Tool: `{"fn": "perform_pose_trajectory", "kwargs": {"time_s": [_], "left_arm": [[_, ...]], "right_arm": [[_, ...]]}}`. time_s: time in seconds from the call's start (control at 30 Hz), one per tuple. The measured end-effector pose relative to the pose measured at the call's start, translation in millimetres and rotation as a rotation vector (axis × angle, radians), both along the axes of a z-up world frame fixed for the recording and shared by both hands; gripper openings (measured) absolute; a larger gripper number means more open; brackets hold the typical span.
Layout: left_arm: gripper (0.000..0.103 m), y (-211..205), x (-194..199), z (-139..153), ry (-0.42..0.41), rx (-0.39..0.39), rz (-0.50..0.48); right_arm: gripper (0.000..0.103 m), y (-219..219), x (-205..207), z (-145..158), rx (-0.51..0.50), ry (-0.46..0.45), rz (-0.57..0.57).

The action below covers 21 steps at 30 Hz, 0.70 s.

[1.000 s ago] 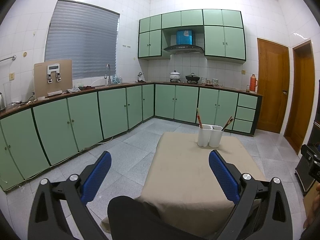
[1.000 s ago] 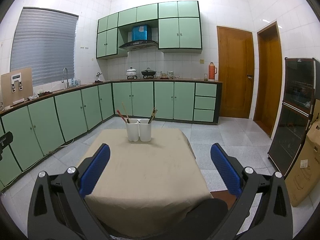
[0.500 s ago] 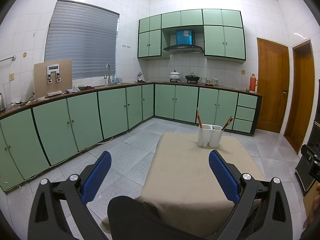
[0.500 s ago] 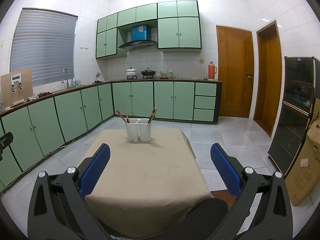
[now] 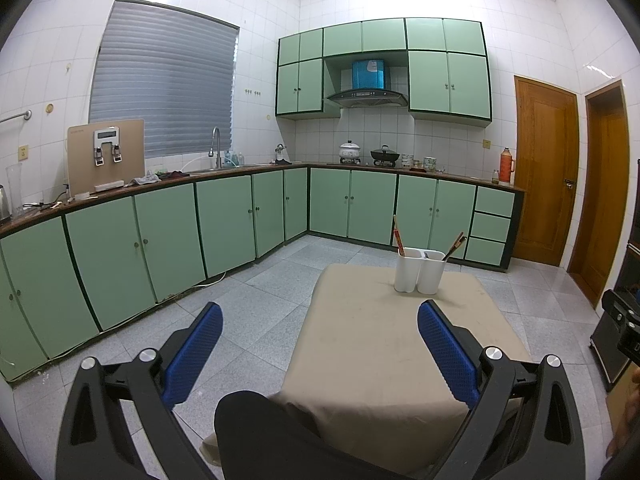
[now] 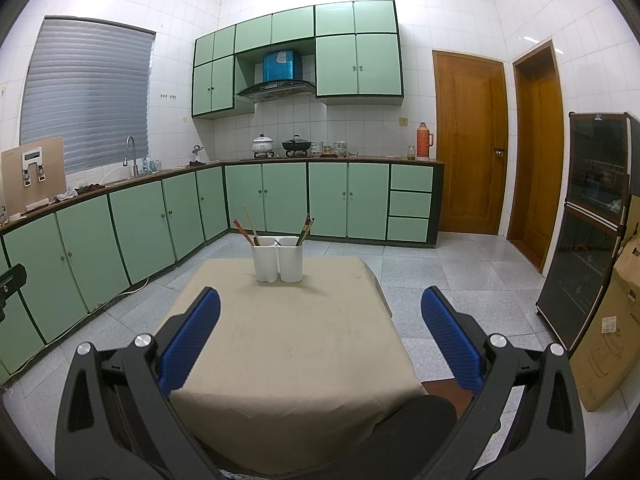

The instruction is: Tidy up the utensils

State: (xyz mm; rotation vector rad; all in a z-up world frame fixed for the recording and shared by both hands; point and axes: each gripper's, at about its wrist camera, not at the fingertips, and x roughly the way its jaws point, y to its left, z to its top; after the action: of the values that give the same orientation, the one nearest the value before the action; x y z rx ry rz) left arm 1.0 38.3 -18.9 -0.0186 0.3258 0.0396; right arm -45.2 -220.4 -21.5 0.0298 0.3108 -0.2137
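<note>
A white two-compartment utensil holder (image 5: 419,271) (image 6: 277,259) stands at the far end of a beige-covered table (image 5: 392,340) (image 6: 288,344). Red and light chopsticks (image 6: 246,228) lean out of its left compartment, dark brown ones (image 6: 306,227) out of the right; in the left wrist view the red chopsticks (image 5: 398,236) and dark ones (image 5: 455,245) show the same way. My left gripper (image 5: 320,322) hangs open over the table's near left corner, holding nothing. My right gripper (image 6: 320,312) is open above the near half of the table, also with nothing in it.
Green base cabinets (image 5: 224,224) run along the left and back walls. A dark glass cabinet (image 6: 588,220) and a cardboard box (image 6: 612,332) stand to the right of the table. The person's dark-clothed knee (image 5: 272,432) (image 6: 416,416) sits at the table's near edge. Grey tiled floor surrounds the table.
</note>
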Motion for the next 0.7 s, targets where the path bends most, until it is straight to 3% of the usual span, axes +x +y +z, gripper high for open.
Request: {"fn": "perform_pose_trajectory", "kwargs": {"time_s": [0.7], "left_arm": [[0.096,-3.1,-0.7,-0.3,0.002,0.000,0.000]], "right_arm": [[0.097,0.2,-0.7,-0.8,0.002,0.002,0.001]]}}
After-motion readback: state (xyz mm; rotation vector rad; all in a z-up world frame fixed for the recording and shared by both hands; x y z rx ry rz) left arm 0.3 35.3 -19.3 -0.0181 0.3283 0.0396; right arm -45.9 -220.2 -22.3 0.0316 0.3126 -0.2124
